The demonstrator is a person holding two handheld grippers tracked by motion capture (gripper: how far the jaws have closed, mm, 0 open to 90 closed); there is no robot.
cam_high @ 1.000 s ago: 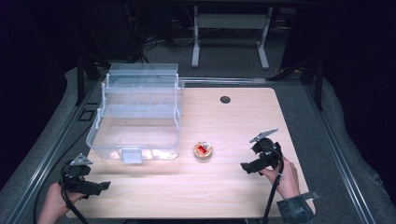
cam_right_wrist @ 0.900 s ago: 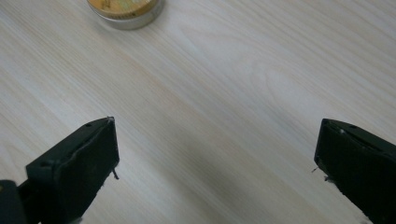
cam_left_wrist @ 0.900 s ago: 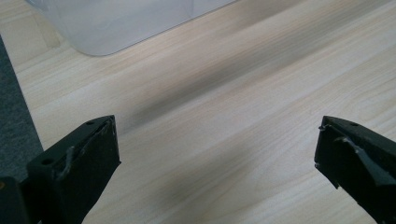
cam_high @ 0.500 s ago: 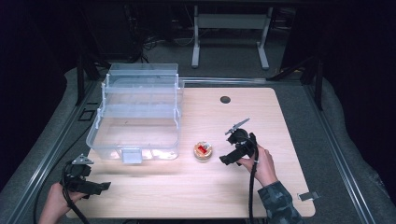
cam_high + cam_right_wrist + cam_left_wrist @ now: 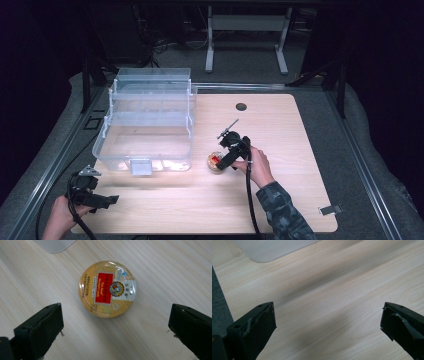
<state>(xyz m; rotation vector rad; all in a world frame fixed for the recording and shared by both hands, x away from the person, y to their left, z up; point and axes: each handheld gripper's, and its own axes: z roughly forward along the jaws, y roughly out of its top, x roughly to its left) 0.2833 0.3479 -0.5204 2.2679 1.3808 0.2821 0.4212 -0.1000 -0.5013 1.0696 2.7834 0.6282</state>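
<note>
Hovering over the round tin (image 5: 107, 288), my right gripper (image 5: 226, 161) pointed down at it with its jaws wide apart, one on either side and neither touching, which I judged the right stance for closing on the lid's rim. The tin lay flat on the desk (image 5: 300, 150), label up, just to the right of the near right corner of the clear storage box (image 5: 147, 125), near enough that I took the box as where it belonged. My left gripper (image 5: 95, 197) rested low at the near left corner of the desk, jaws also spread and nothing between them but bare wood, well apart from the tin and out of the way.
</note>
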